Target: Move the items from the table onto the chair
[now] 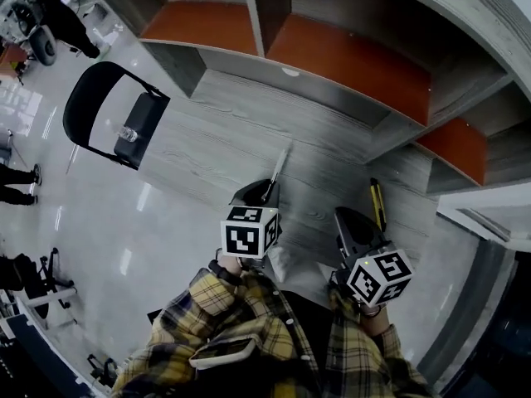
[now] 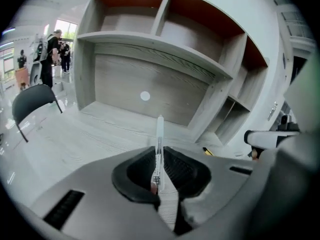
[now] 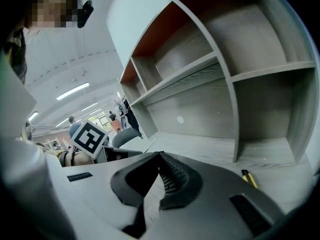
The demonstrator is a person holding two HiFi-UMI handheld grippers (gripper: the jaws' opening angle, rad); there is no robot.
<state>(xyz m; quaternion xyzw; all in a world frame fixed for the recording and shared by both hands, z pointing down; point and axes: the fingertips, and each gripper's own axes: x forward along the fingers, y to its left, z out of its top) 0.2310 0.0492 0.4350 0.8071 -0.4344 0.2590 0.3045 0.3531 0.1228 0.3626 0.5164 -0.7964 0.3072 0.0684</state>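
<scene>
My left gripper [image 1: 265,194] is shut on a slim, clear pen-like stick [image 1: 277,167] that points away over the grey wood table [image 1: 224,131]. In the left gripper view the stick [image 2: 159,134] stands upright between the pads of that gripper [image 2: 159,180]. My right gripper [image 1: 352,222] hovers to the right, shut with nothing in it, and its ribbed jaws meet [image 3: 159,156]. A yellow and black tool [image 1: 377,203] lies on the table just beyond it. The black chair [image 1: 112,114] stands to the far left with a small clear bottle [image 1: 126,133] on its seat.
Grey shelving with orange backs [image 1: 332,52] rises along the table's far side and a side compartment [image 1: 456,148] closes the right. A glossy floor [image 1: 91,214] lies between me and the chair. People stand far off at the upper left [image 1: 58,7].
</scene>
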